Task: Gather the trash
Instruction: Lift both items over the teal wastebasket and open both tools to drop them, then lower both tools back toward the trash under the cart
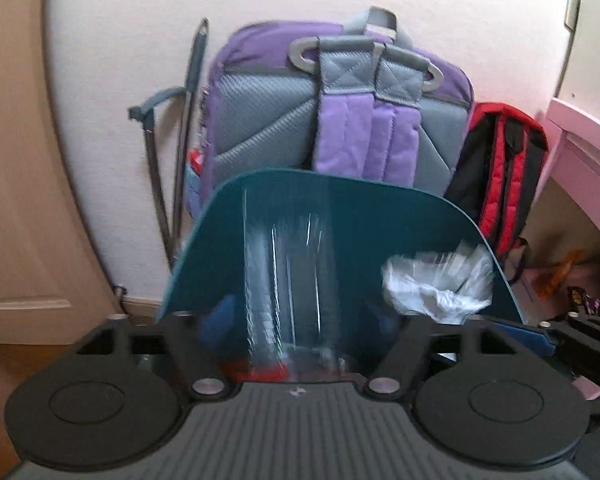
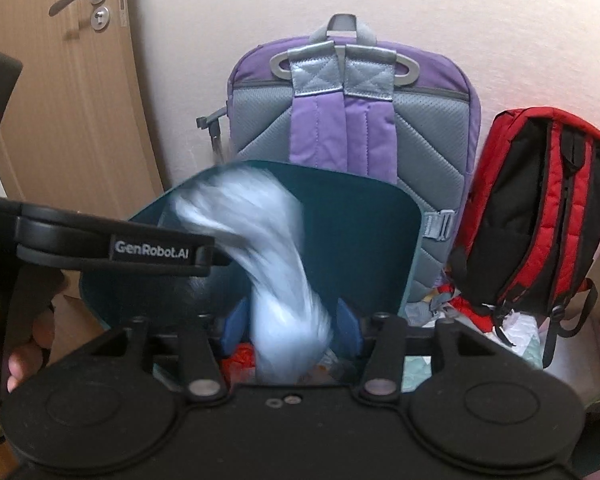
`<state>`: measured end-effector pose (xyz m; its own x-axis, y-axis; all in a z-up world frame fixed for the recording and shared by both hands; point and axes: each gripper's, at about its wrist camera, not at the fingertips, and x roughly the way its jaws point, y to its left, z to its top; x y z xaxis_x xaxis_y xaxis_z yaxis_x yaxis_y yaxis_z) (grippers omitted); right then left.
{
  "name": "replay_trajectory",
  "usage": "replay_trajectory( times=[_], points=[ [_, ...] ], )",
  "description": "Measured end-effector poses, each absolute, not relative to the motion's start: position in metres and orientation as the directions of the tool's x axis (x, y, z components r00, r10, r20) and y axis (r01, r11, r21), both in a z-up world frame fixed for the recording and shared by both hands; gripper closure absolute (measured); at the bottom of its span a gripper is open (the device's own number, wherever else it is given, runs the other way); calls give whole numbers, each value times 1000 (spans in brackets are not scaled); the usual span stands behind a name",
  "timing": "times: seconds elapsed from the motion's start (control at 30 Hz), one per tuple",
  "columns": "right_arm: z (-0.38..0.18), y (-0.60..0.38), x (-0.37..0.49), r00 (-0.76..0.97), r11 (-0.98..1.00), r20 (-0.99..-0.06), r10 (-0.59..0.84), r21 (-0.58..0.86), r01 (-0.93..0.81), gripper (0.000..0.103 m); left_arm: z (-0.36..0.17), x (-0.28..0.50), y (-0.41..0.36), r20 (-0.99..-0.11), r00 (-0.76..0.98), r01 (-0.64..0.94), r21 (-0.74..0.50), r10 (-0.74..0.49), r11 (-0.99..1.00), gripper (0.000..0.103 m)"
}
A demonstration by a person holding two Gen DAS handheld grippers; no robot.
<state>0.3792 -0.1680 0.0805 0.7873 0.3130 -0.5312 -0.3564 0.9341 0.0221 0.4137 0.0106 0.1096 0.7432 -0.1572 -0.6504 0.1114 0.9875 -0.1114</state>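
Note:
A teal bin stands with its lid (image 1: 360, 208) raised against the backpacks. A clear plastic bottle (image 1: 288, 276) shows as vertical streaks between the blue pads (image 1: 220, 316) of my left gripper (image 1: 304, 316), just over the bin's mouth; the jaws stand wide and do not press it. A crumpled white wad (image 2: 288, 280), also blurred, hangs between the blue pads (image 2: 348, 324) of my right gripper (image 2: 292, 320), which is open over the same bin lid (image 2: 360, 220). The wad (image 1: 440, 284) also shows in the left wrist view. Red scraps (image 2: 240, 356) lie in the bin.
A purple and grey backpack (image 2: 352, 120) leans on the wall behind the bin, with a red and black backpack (image 2: 540, 216) to its right. A wooden door (image 2: 68, 100) is on the left. A pink desk (image 1: 580, 152) stands at the right. A hand (image 2: 20, 360) holds the left gripper's handle.

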Motion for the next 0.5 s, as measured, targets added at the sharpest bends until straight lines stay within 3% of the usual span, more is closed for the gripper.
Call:
replay_trajectory(
  times=[0.5],
  points=[
    [121,-197,317,824,939,-469,319,38,-342,50,155,342,9,-577,799,148,-84,-169,986,26]
  ],
)
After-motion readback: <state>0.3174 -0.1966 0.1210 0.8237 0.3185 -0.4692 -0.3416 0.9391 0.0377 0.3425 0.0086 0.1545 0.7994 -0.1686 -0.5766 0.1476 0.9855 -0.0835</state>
